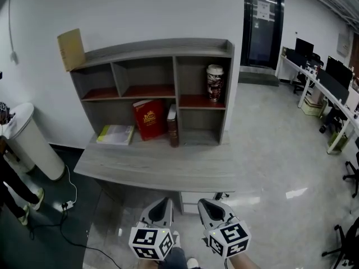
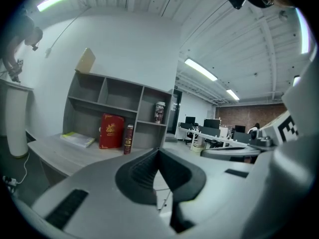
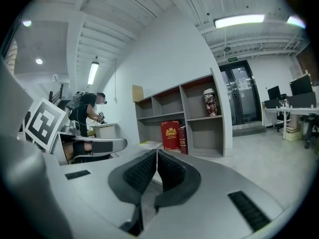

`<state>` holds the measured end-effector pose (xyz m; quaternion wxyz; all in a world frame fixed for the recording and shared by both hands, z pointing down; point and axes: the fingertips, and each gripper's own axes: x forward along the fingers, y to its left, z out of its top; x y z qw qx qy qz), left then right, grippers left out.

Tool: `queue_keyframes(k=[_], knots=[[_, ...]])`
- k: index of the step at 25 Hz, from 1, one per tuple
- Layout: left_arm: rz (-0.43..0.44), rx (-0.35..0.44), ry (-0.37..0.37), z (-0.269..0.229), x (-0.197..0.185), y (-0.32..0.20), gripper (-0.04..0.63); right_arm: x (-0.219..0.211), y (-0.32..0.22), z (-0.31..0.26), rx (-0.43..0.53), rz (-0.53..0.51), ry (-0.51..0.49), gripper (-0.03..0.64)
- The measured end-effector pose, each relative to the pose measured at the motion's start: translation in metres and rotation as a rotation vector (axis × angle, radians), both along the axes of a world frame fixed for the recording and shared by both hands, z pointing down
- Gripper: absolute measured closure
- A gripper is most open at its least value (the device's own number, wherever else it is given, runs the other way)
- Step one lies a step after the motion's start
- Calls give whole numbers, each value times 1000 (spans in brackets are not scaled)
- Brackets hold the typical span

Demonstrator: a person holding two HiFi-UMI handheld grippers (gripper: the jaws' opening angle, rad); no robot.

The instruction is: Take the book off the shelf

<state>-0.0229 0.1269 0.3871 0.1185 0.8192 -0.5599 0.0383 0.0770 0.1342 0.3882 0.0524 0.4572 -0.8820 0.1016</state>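
Both claws hang low at the near edge of the head view, short of the bench and well apart from everything on it. The left claw has its jaws pressed together on nothing, and the right claw is likewise closed and empty.

At far left a white bin stands on dark flooring, with a cable trailing beside it. The grey wood-grain bench runs along the white wall and carries a grey shelf with open compartments. A cardboard sheet leans on the shelf's top left corner.

In the lower left compartment a pale green book lies flat. The red book stands leaning in the lower middle compartment, ahead of the claws and slightly left of them. A dark slim book stands upright just beside it at the divider. Up right, a patterned can stands in the upper right compartment.

Right of the shelf, glossy grey floor leads to a glass door and office desks with monitors.
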Motion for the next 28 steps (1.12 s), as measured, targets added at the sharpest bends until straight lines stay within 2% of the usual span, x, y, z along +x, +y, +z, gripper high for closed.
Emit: queue_keyframes(k=[7, 16, 28], knots=[[13, -6, -14, 1, 1, -32, 584, 1, -33, 1, -13, 20, -4, 609], [34, -37, 3, 18, -9, -77, 584, -15, -84, 6, -19, 18, 9, 609], [102, -44, -25, 19, -23, -178, 584, -33, -182, 7, -40, 60, 32, 609]])
